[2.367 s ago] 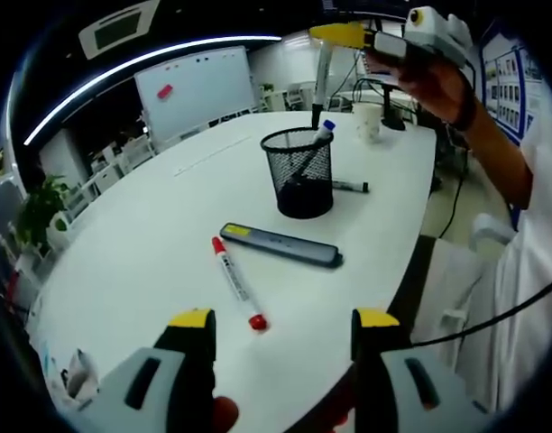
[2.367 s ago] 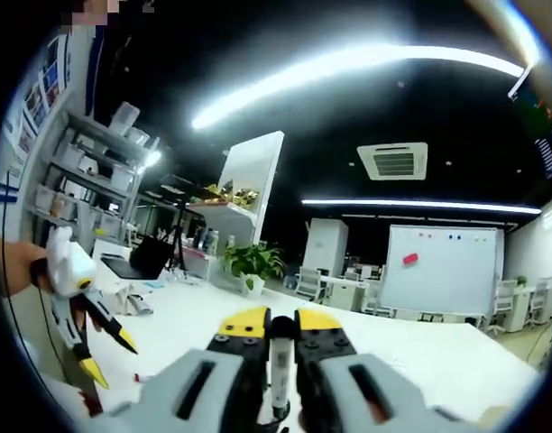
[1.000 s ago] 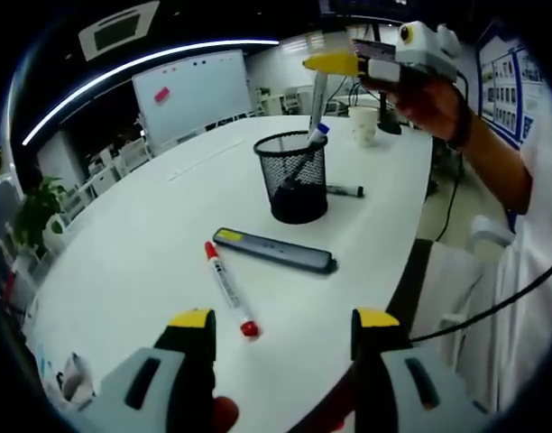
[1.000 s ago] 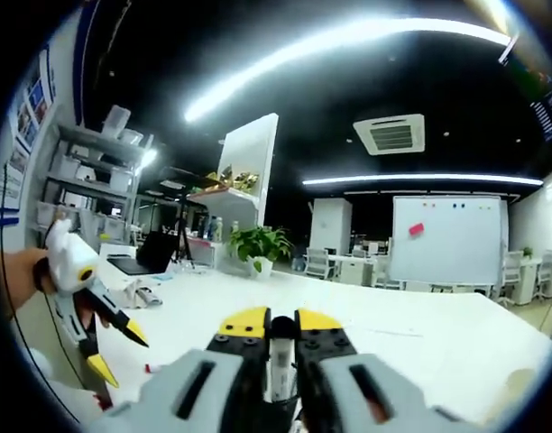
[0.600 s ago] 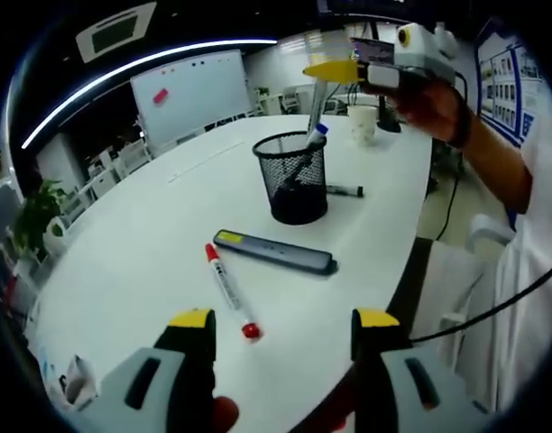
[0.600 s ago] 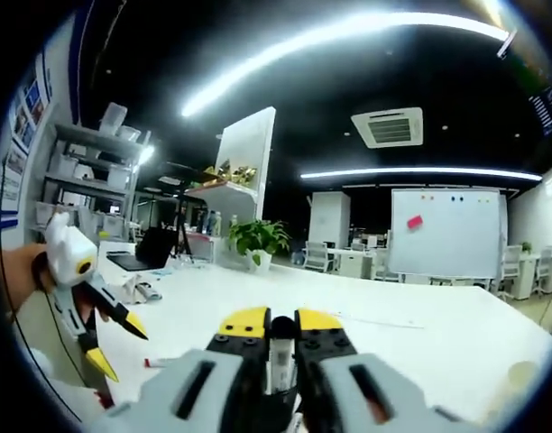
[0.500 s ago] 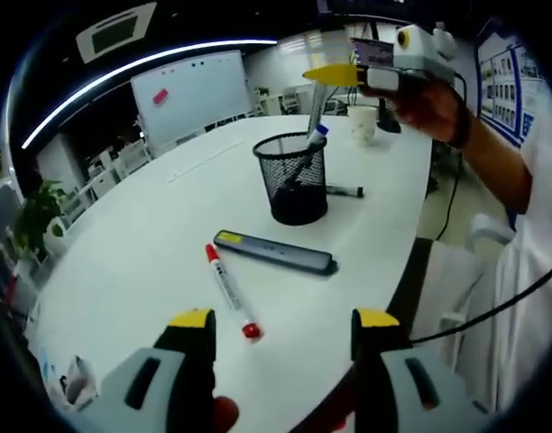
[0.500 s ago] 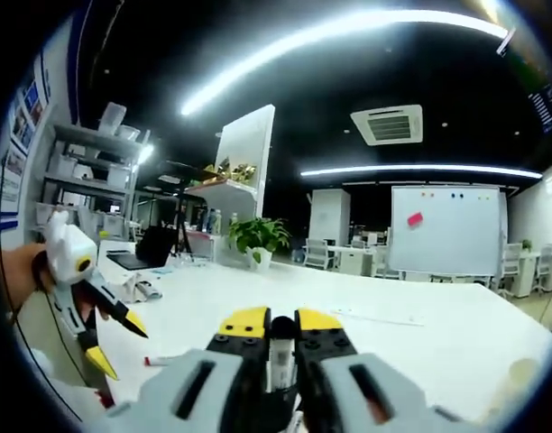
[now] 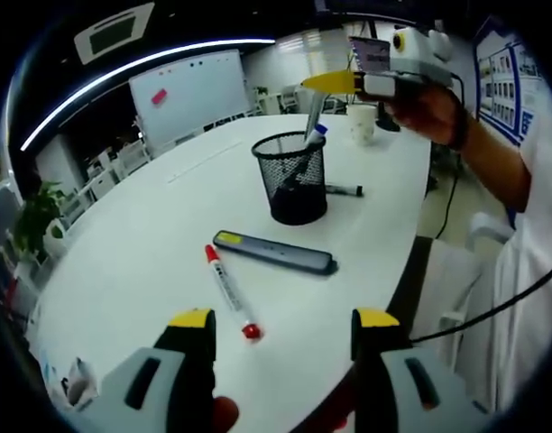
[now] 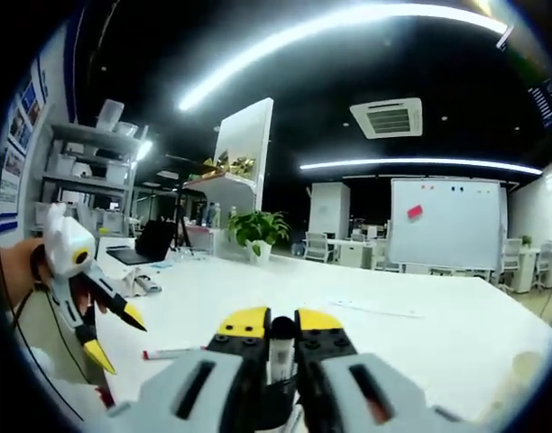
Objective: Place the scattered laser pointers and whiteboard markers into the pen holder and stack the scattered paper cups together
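Note:
A black mesh pen holder [image 9: 296, 178] stands mid-table with a blue-capped marker [image 9: 319, 132] leaning in it. Just above its rim, a hand holds my right gripper [image 9: 323, 83], shut on a grey marker [image 9: 313, 114] that points down at the holder. In the right gripper view that marker [image 10: 280, 347] sits upright between the closed yellow-tipped jaws. My left gripper [image 9: 285, 320] is open and low over the near table edge. Ahead of it lie a red-capped marker [image 9: 228, 288] and a flat dark laser pointer [image 9: 276, 252]. A black marker [image 9: 346, 189] lies behind the holder.
A paper cup [image 9: 364, 122] stands on the far side of the white table [image 9: 141, 234]. The person's arm and white sleeve [image 9: 529, 225] fill the right side. The left gripper [image 10: 96, 334] shows at the left of the right gripper view, near a laptop [image 10: 145, 257].
The right gripper with its marker has come down and a little nearer over the pen holder. The left gripper and the things on the table have stayed put.

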Action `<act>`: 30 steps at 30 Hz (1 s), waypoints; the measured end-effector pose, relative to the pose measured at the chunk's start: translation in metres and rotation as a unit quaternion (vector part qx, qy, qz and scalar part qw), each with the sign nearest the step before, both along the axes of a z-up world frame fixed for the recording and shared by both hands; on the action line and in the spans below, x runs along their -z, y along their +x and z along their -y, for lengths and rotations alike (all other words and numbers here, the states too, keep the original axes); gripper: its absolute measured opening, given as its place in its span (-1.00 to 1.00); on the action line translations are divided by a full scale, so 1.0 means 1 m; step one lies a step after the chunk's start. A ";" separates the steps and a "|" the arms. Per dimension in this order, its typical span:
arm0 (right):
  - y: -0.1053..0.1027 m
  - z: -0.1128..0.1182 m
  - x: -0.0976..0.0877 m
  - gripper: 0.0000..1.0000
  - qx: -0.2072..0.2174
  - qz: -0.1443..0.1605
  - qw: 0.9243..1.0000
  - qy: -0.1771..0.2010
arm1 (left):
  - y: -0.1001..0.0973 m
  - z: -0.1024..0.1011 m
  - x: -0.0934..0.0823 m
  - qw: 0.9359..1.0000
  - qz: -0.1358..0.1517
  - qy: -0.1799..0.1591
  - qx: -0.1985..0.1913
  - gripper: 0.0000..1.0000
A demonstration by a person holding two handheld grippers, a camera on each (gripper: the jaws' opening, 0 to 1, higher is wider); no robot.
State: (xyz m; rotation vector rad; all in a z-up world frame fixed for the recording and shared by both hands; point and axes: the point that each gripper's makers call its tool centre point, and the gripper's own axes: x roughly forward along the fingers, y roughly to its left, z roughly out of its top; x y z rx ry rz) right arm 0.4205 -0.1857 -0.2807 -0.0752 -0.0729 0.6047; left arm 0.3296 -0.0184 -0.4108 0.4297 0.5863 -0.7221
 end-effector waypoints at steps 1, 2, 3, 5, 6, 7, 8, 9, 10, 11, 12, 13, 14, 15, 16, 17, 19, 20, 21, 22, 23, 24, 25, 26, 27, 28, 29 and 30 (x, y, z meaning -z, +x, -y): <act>0.000 0.000 0.000 -0.78 0.000 -0.001 1.000 0.000 | 0.000 0.000 0.000 1.000 0.000 0.001 0.000 0.21; 0.000 0.000 0.001 -0.78 -0.001 -0.001 1.000 0.000 | 0.000 0.000 0.000 1.000 0.001 0.001 0.000 0.21; 0.000 -0.001 0.002 -0.78 -0.001 -0.003 1.000 -0.001 | 0.000 0.000 -0.001 1.000 0.001 0.001 0.000 0.21; 0.001 -0.001 0.003 -0.78 -0.002 -0.005 1.000 -0.002 | 0.000 0.000 -0.003 1.000 0.003 0.000 0.000 0.21; 0.001 -0.001 0.004 -0.78 -0.002 -0.006 1.000 -0.003 | 0.000 0.000 -0.003 1.000 0.003 -0.001 -0.001 0.21; 0.001 -0.001 0.005 -0.78 -0.003 -0.007 1.000 -0.004 | 0.000 0.000 -0.003 1.000 0.003 0.000 -0.001 0.21; 0.001 -0.001 0.005 -0.78 -0.002 -0.007 1.000 -0.003 | 0.000 0.000 -0.003 1.000 0.004 0.003 -0.001 0.21; 0.001 -0.001 0.005 -0.78 -0.002 -0.006 1.000 -0.003 | 0.000 0.000 -0.004 1.000 0.005 0.004 0.000 0.21; 0.001 -0.001 0.006 -0.78 -0.002 -0.007 1.000 -0.002 | -0.001 0.000 -0.004 1.000 0.005 0.003 0.000 0.21; 0.001 -0.001 0.006 -0.78 -0.003 -0.008 1.000 -0.002 | -0.001 0.000 -0.005 1.000 0.005 0.001 -0.001 0.21; 0.001 -0.002 0.007 -0.78 -0.004 -0.009 1.000 -0.002 | -0.001 0.000 -0.005 1.000 0.005 0.000 -0.002 0.21; 0.001 -0.002 0.008 -0.78 -0.005 -0.011 1.000 -0.003 | -0.001 0.000 -0.005 1.000 0.005 0.001 -0.002 0.21; 0.001 -0.003 0.009 -0.78 -0.007 -0.012 1.000 -0.005 | -0.002 -0.001 -0.004 1.000 0.005 0.001 -0.003 0.21; 0.001 -0.004 0.010 -0.78 -0.008 -0.014 1.000 -0.007 | -0.002 -0.001 -0.004 1.000 0.004 0.002 -0.004 0.21; 0.002 -0.004 0.011 -0.78 -0.008 -0.015 1.000 -0.007 | -0.002 -0.002 -0.004 1.000 0.004 0.002 -0.005 0.21; 0.002 -0.005 0.011 -0.78 -0.009 -0.016 1.000 -0.008 | -0.002 -0.002 -0.004 1.000 0.004 0.000 -0.005 0.21; 0.002 -0.005 0.013 -0.78 -0.010 -0.019 1.000 -0.008 | -0.003 -0.002 -0.003 1.000 0.004 0.000 -0.005 0.21; 0.002 -0.006 0.013 -0.78 -0.010 -0.020 1.000 -0.008 | -0.003 -0.003 -0.003 1.000 0.004 0.001 -0.005 0.21; 0.002 -0.006 0.014 -0.78 -0.010 -0.021 1.000 -0.009 | -0.003 -0.003 -0.003 1.000 0.004 0.000 -0.006 0.21; 0.002 -0.006 0.014 -0.78 -0.010 -0.022 1.000 -0.009 | -0.003 -0.003 -0.003 1.000 0.004 -0.001 -0.007 0.21; 0.002 -0.006 0.015 -0.78 -0.011 -0.022 1.000 -0.009 | -0.003 -0.004 -0.003 1.000 0.004 -0.001 -0.007 0.21; 0.002 -0.006 0.015 -0.78 -0.011 -0.024 1.000 -0.009 | -0.003 -0.004 -0.003 1.000 0.004 -0.001 -0.008 0.21; 0.002 -0.007 0.016 -0.78 -0.011 -0.025 1.000 -0.010 | -0.003 -0.004 -0.003 1.000 0.004 0.001 -0.007 0.21; 0.002 -0.007 0.017 -0.78 -0.011 -0.026 1.000 -0.010 | -0.003 -0.005 -0.003 1.000 0.004 0.000 -0.008 0.21; 0.002 -0.007 0.017 -0.78 -0.012 -0.027 1.000 -0.011 | -0.003 -0.005 -0.003 1.000 0.004 -0.001 -0.008 0.21; 0.002 -0.006 0.018 -0.78 -0.011 -0.029 0.999 -0.012 | -0.003 -0.005 -0.003 1.000 0.004 -0.001 -0.009 0.21; 0.002 -0.006 0.019 -0.78 -0.010 -0.031 0.999 -0.012 | -0.003 -0.006 -0.003 1.000 0.004 0.000 -0.010 0.21; 0.003 -0.006 0.020 -0.78 -0.009 -0.032 0.999 -0.012 | -0.003 -0.006 -0.002 1.000 0.004 -0.001 -0.010 0.21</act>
